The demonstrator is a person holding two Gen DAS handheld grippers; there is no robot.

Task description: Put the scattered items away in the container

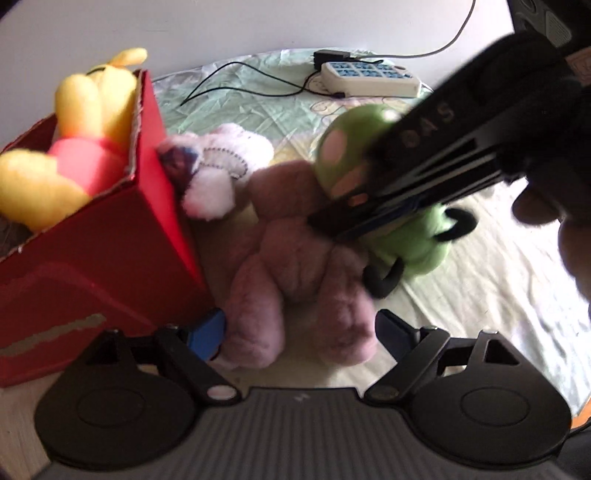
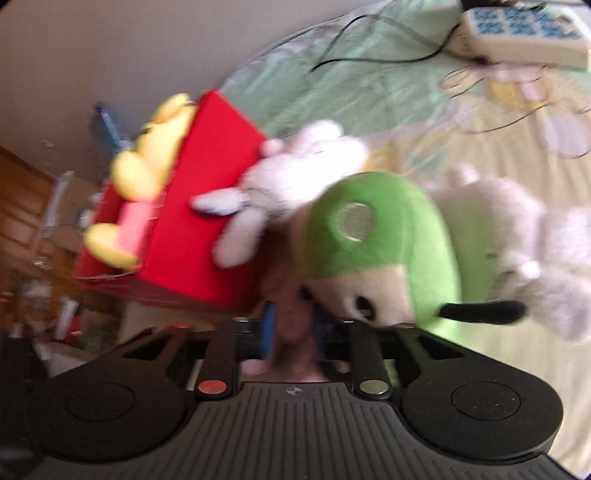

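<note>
A mauve plush bear [image 1: 295, 251] lies on the sheet just right of the red box [image 1: 92, 258]. My right gripper [image 1: 325, 221] reaches in from the upper right and is shut on its upper body. The right wrist view shows mauve fur [image 2: 291, 306] pinched at that gripper [image 2: 293, 330]. My left gripper [image 1: 295, 332] stands open, its blue pads [image 1: 207, 336] flanking the bear's legs. A green plush [image 1: 347, 147] [image 2: 388, 229] lies behind the bear. A white plush bear [image 1: 218, 166] [image 2: 295, 166] leans on the box [image 2: 192, 221]. A yellow plush [image 1: 81, 147] [image 2: 147, 166] sits inside.
A power strip [image 1: 369, 75] [image 2: 524, 33] with a black cable [image 1: 240, 79] lies at the far side of the pale green sheet [image 1: 480, 277]. Another white plush [image 2: 517, 229] lies right of the green one. A person's hand [image 1: 535, 210] holds the right gripper.
</note>
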